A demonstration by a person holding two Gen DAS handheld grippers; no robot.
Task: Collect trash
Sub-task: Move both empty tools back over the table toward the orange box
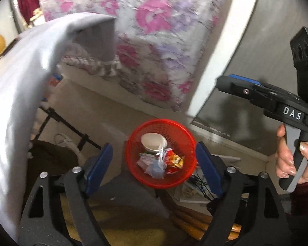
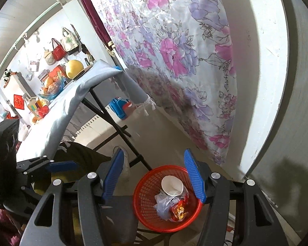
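Table cloth [image 1: 16, 106]: a pale grey-blue cloth hangs over the table on the far left. It looks blurry in the left wrist view.
Table legs [image 2: 113, 121]: black crossed legs stand under the cloth.
Yellow ball [image 2: 74, 69]: it sits on the far end of the table, next to a bowl of fruit.
Shoe [image 1: 68, 143]: a white shoe is on the floor under the table.
Left tongs [image 1: 154, 167]: the two blue pads are spread wide. Nothing is between them. They hang right over the basket.
Red basket [image 1: 186, 176]: a round red basket with little holes sits low down in the middle, on a dark grey seat.
Paper cup [image 1: 153, 141]: a white cup lies on its side in the basket, at the far edge.
Snack bag [image 1: 175, 161]: a red and yellow wrapper lies in the basket, just beside the cup.
Clear plastic [image 1: 159, 167]: crumpled clear bits lie in the basket, touching the wrapper.
Flower cloth [image 2: 174, 61]: a big sheet with pink and purple flowers hangs behind the basket.
Right tongs [image 2: 157, 176]: the blue pads are partly spread. They pinch nothing. They point down at the basket.
Hand [image 1: 289, 160]: at the far right, a hand grips the handle of the right tongs.
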